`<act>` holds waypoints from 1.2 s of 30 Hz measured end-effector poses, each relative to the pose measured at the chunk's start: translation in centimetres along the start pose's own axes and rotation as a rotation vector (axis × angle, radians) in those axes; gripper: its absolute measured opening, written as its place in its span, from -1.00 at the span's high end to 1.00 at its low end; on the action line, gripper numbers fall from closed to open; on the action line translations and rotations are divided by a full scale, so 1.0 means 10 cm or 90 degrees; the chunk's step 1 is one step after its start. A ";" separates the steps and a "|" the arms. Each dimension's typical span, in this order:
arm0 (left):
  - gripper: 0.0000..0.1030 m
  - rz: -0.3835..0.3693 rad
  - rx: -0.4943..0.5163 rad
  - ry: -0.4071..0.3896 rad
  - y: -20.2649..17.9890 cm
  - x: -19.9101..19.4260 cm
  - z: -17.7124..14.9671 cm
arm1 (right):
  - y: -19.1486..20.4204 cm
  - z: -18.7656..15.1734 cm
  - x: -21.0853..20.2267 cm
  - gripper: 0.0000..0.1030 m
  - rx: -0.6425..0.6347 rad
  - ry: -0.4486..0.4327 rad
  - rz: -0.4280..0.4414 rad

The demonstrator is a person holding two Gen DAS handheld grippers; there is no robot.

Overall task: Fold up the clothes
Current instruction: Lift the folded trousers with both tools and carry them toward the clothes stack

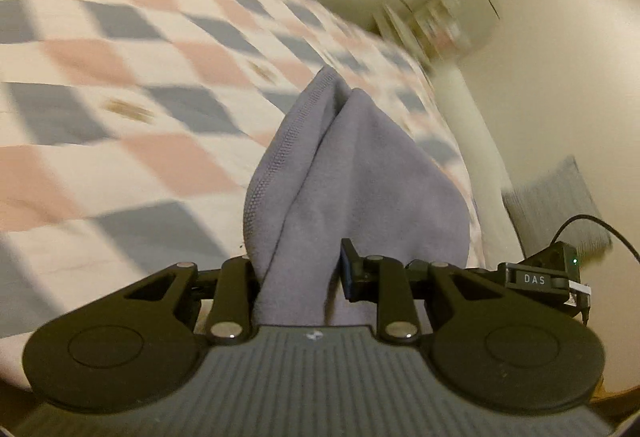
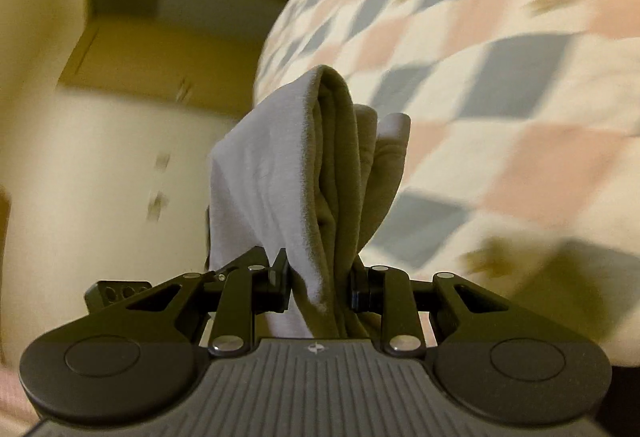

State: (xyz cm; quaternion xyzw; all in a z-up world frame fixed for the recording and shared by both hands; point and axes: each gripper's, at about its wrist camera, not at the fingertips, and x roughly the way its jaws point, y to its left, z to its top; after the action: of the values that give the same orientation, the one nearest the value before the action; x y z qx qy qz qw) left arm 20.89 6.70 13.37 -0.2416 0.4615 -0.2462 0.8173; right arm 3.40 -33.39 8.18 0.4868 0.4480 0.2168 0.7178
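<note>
Left wrist view shows the left gripper [image 1: 300, 277] clenched on a bunched fold of a grey garment [image 1: 320, 173], whose cloth rises in a peak straight ahead between the fingers, with a ribbed hem running up its left edge. Behind it lies a bed with a checked bedspread [image 1: 120, 57] of pink, blue-grey and cream squares, blurred. Right wrist view shows the right gripper [image 2: 320, 281] likewise clamped on several stacked layers of the same grey cloth, which stands up and forward from the jaws, off the bed. So the garment hangs between the two grippers, each holding one end, neither clearly nearer. Its long axis probably runs from one gripper to the other, though no view shows the span. Judging by this, the next move is laying it flat on the bedspread.
</note>
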 end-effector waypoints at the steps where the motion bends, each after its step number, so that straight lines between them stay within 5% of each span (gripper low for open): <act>1: 0.57 0.008 -0.009 -0.014 0.17 -0.20 0.01 | 0.16 -0.03 0.20 0.49 -0.013 0.018 0.009; 9: 0.57 0.084 -0.051 -0.093 1.65 -1.75 0.29 | 1.27 -0.61 2.02 0.49 -0.038 0.113 0.070; 19: 0.57 0.122 -0.146 -0.203 2.85 -2.76 0.80 | 2.41 -0.80 3.60 0.49 -0.087 0.228 0.083; 27: 0.57 0.163 -0.131 -0.282 3.38 -3.31 1.88 | 3.18 -0.05 4.90 0.49 -0.101 0.279 0.144; 36: 0.57 0.159 -0.039 -0.279 3.96 -3.62 3.49 | 4.06 0.76 6.28 0.49 -0.065 0.212 0.201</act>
State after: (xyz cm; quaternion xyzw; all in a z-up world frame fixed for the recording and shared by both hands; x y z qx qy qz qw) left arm 42.11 65.37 27.71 -0.2554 0.3065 -0.0710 0.9142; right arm 46.60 27.25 18.29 0.4716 0.4671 0.4259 0.6148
